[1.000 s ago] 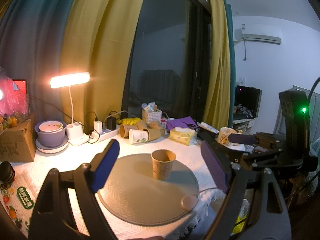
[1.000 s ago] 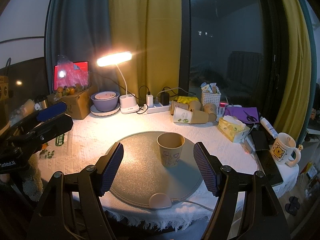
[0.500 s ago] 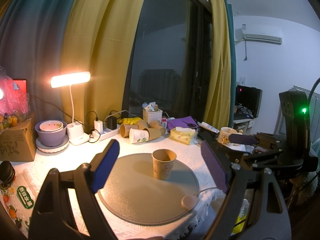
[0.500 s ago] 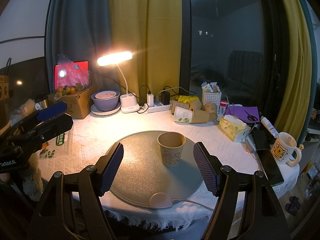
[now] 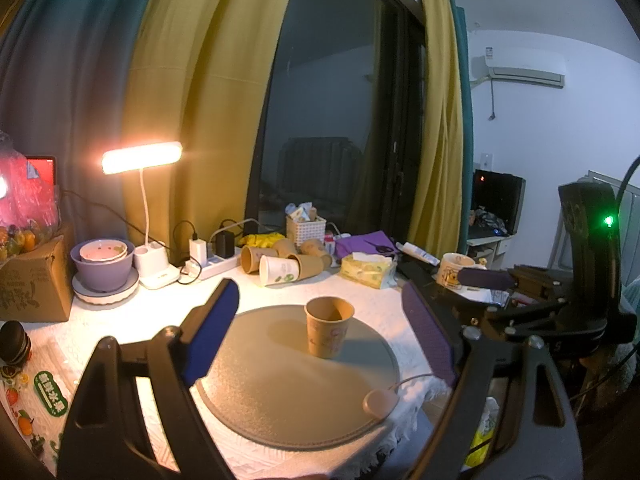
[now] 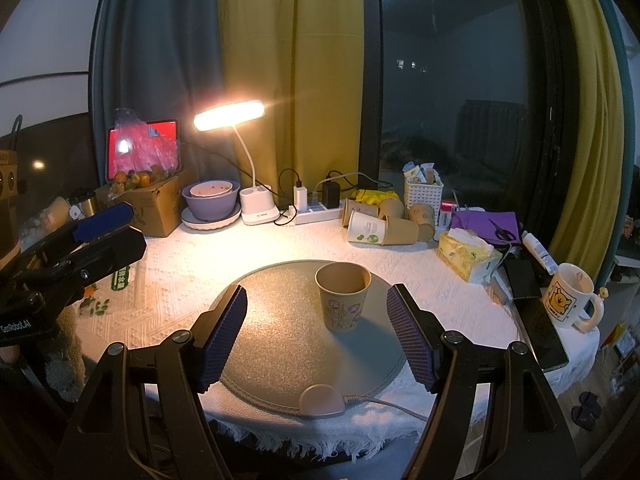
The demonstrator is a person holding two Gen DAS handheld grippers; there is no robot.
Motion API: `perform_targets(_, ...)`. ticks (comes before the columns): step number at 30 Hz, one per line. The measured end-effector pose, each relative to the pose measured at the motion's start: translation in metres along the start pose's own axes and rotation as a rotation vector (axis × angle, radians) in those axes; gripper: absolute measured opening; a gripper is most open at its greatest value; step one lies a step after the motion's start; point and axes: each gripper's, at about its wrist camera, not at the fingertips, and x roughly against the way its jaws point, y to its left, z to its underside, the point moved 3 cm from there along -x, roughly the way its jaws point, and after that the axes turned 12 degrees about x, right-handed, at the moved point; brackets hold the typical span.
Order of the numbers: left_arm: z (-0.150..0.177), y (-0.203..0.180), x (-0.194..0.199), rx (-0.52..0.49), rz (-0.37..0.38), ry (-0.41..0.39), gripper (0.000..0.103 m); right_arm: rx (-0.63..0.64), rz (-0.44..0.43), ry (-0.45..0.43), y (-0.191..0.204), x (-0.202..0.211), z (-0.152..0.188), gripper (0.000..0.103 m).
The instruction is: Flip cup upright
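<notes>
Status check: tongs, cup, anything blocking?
Left tongs open, empty. Right tongs open, empty, short of the cup. Paper cup upright on the round mat, mouth up. Nothing between tongs and cup.

Almost no delta from a second ago. I see the paper cup (image 6: 343,297) sit a touch further right between my right gripper (image 6: 316,334) fingers; in the left wrist view, cup (image 5: 329,326) barely shifts. Both jaws unchanged, wide.

The print on the cup (image 6: 343,297) is too small to make out, the tablet (image 5: 39,171) behind the fruit bag (image 5: 22,204) is half covered, and the counter (image 6: 472,312) runs past the right edge.
</notes>
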Motion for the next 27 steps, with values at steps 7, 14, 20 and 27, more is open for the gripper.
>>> perform_targets(7, -0.0005, -0.0003, -0.0004, 0.000, 0.000, 0.001, 0.085, -0.001, 0.000, 0.001, 0.0004, -0.0003, 0.0002, 0.075)
perform_targets(14, 0.0002, -0.0009, 0.0000, 0.000, 0.000, 0.001, 0.085, -0.001, 0.001, 0.002, 0.0011, -0.0007, 0.0004, 0.075)
perform_targets(20, -0.0001, -0.0011, -0.0001, 0.000, 0.000, 0.001, 0.085, -0.001, 0.001, 0.002, 0.0011, -0.0008, -0.0001, 0.075)
perform_targets(27, -0.0002, -0.0015, 0.0000, 0.000, 0.000, 0.002, 0.085, -0.002, 0.000, 0.002, 0.0003, -0.0009, -0.0010, 0.075)
